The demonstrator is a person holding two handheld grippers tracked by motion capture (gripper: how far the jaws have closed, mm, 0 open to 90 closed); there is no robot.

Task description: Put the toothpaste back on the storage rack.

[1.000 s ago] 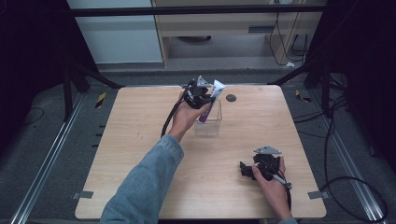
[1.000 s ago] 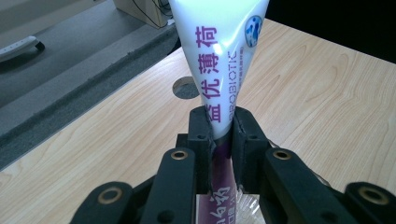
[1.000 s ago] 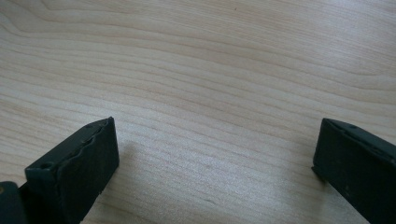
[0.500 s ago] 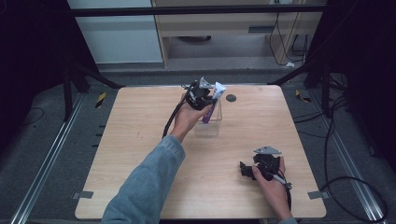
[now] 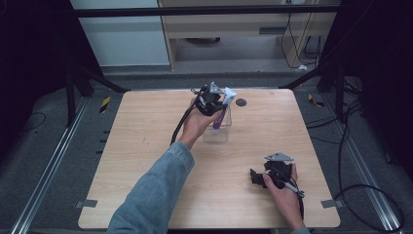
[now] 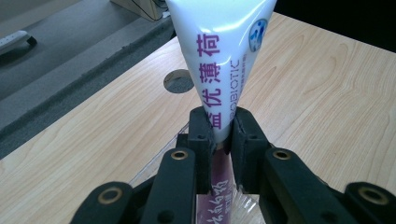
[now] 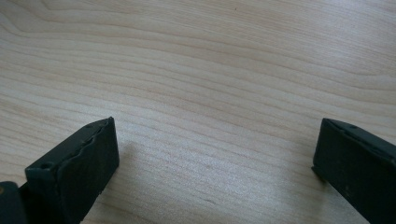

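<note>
A white and purple toothpaste tube (image 6: 219,60) with purple lettering is pinched between the two black jaws of my left gripper (image 6: 220,125). In the high view that left gripper (image 5: 217,101) hangs over a clear plastic container (image 5: 217,130) near the table's far middle, and the tube (image 5: 222,109) slants down into it. My right gripper (image 5: 255,178) lies low near the front right of the table, pointing left. Its jaws (image 7: 212,154) stand wide apart over bare wood with nothing between them.
The wooden table (image 5: 146,146) has a round dark grommet hole (image 5: 240,102) just right of the container, also seen behind the tube (image 6: 179,80). A black cable (image 5: 179,126) trails from the left gripper. Dark floor and metal stands surround the table.
</note>
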